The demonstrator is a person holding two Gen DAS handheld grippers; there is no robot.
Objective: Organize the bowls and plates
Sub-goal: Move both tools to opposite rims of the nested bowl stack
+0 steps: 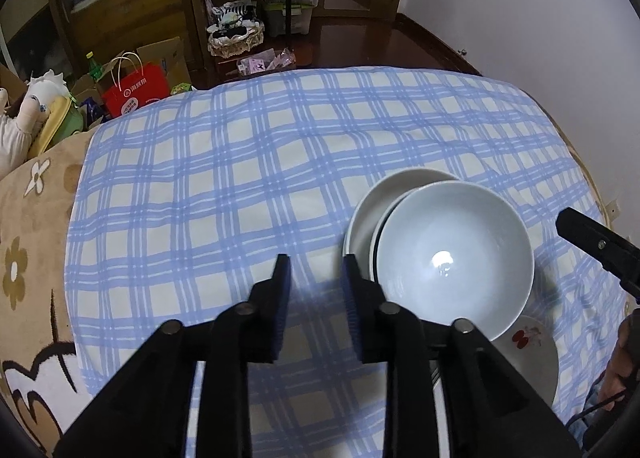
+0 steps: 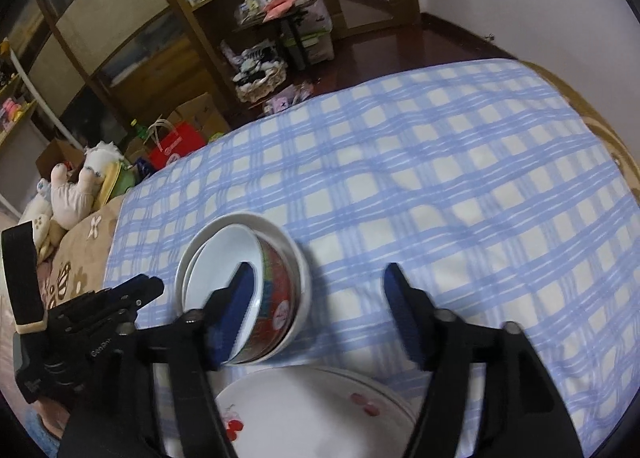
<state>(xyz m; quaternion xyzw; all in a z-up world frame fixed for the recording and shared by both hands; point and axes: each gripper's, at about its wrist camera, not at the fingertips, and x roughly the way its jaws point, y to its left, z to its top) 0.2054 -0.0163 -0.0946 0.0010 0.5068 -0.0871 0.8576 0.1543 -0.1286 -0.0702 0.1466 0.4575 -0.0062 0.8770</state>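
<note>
Two bowls (image 2: 240,282) nest beside stacked plates (image 2: 320,410); left hand-held gripper (image 1: 316,290) and right hand-held gripper (image 2: 320,298) both released, empty.

A: Where does everything sit, taking the outer bowl (image 2: 302,278) as the mark?

B: It rests on the checked cloth (image 2: 460,185) spread over the bed. A second bowl (image 2: 224,262) lies inside it, tilted, its rim leaning on the outer bowl's far wall.

A: And the plates?

B: A stack of plates (image 2: 304,414) lies just on the near side of the outer bowl, also on the cloth.

A: What lies beyond it?

B: Open cloth, then the floor with a basket (image 2: 260,83) and shelves (image 2: 192,17) behind that. A soft toy (image 2: 76,193) and a paper bag (image 2: 176,145) lie off to its far left, past the cloth's edge.
</note>
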